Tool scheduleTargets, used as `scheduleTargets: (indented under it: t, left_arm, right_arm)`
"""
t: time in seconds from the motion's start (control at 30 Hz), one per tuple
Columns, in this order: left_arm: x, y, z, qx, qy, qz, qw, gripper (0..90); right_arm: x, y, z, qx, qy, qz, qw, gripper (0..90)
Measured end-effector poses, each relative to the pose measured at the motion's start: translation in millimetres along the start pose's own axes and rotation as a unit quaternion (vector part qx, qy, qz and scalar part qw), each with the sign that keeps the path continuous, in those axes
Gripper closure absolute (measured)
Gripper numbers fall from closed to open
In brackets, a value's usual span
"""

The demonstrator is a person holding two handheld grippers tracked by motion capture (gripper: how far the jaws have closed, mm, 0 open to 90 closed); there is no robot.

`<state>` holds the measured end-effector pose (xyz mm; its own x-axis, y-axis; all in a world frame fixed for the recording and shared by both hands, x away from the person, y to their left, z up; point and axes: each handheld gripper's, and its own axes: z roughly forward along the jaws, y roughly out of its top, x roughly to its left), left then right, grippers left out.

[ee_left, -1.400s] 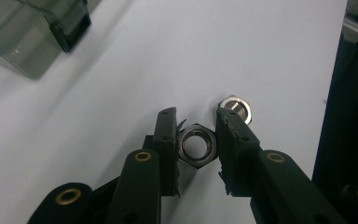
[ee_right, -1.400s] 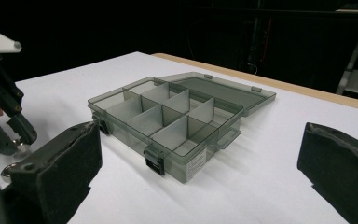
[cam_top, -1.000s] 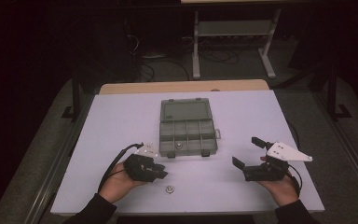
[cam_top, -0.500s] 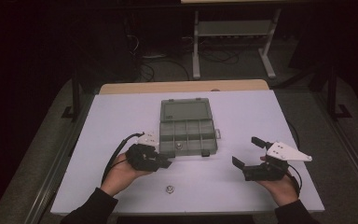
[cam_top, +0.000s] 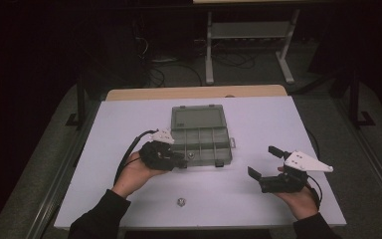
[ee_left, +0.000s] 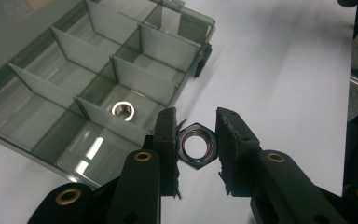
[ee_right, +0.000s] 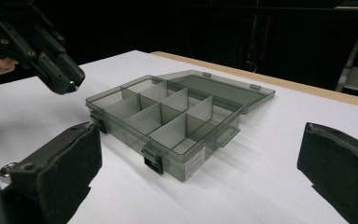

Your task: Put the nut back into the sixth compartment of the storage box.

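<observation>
a hex nut (ee_left: 196, 148) was clamped in the left gripper (ee_left: 195, 140), carried just off the compartment box's (cam_top: 201, 130) near edge — release over a compartment was judged next; the right gripper (cam_top: 263, 167) was held agape, empty.

Dim lab (cables (cam_top: 179, 69), metal stand (cam_top: 248, 45))

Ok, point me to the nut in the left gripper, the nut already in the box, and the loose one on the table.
Held nut (ee_left: 195, 148): left gripper view, its threaded ring.
Nut in the box (ee_left: 123, 110): left gripper view, its shiny rim.
Loose nut (cam_top: 181, 201): high view, its top face.
</observation>
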<state>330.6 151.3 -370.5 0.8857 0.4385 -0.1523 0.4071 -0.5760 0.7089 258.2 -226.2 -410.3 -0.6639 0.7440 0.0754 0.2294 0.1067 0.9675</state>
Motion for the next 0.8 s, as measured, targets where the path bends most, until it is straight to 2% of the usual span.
scheduleTargets:
  t: [0.43,0.8]
  left_arm:
    - [13.1,25.6,14.3,-0.002,0.008,0.011,0.9999,70.3]
    - [25.1,35.3,33.8,0.006,0.021,0.010,0.9997,70.3]
  right_arm:
    - [-0.6,0.0,-0.6,-0.002,0.000,0.003,1.0000,0.0]
    - [-0.8,0.1,-1.2,-0.003,-0.001,0.004,1.0000,0.0]
